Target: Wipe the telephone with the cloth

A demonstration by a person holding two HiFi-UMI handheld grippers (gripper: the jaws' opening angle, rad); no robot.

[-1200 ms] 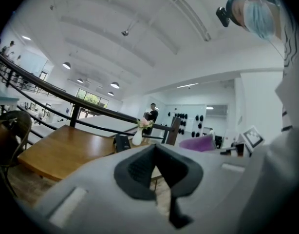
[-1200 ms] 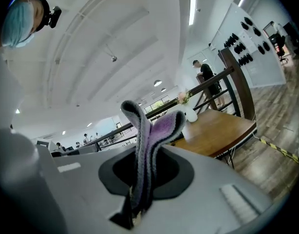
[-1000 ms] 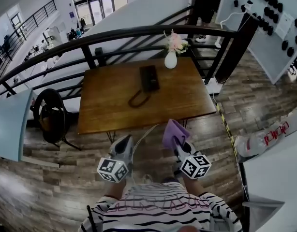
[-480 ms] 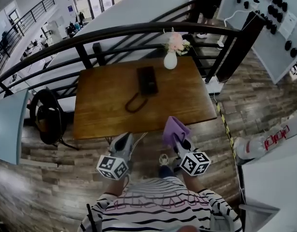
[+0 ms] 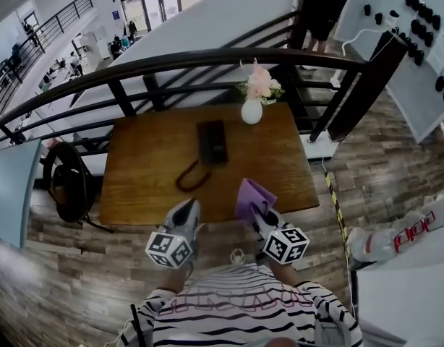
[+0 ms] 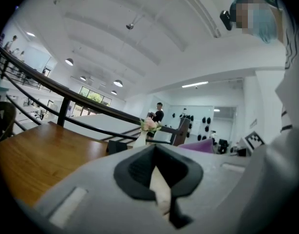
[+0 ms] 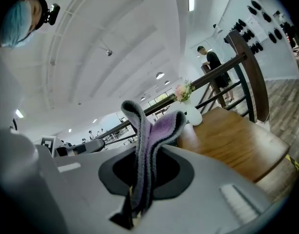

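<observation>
— So which way does the telephone [image 5: 212,142] lie?

— Flat on the wooden table [image 5: 280,172], about mid-table and nearer the far edge. Its long axis runs from the near edge toward the far edge, only slightly off square. It is a dark, flat rectangle. A dark cord [image 5: 191,177] loops off its near end, toward the near-left part of the table.

— And the grippers?

— Both are held low in front of the person's striped shirt [image 5: 244,302], at the table's near edge, and both point forward and up toward the table. The left gripper [image 5: 187,210] has its jaws together with nothing between them, as the left gripper view [image 6: 159,179] shows. The right gripper [image 5: 265,219] is clamped on the cloth [image 5: 252,197].

— What does the cloth look like?

— Purple and folded. In the right gripper view it [image 7: 149,145] stands up out of the jaws in a loop, with a greyish knit edge.

— Anything else on the table?

— A white vase [image 5: 252,110] of pink flowers stands at the far edge, just right of the telephone and apart from it.
</observation>
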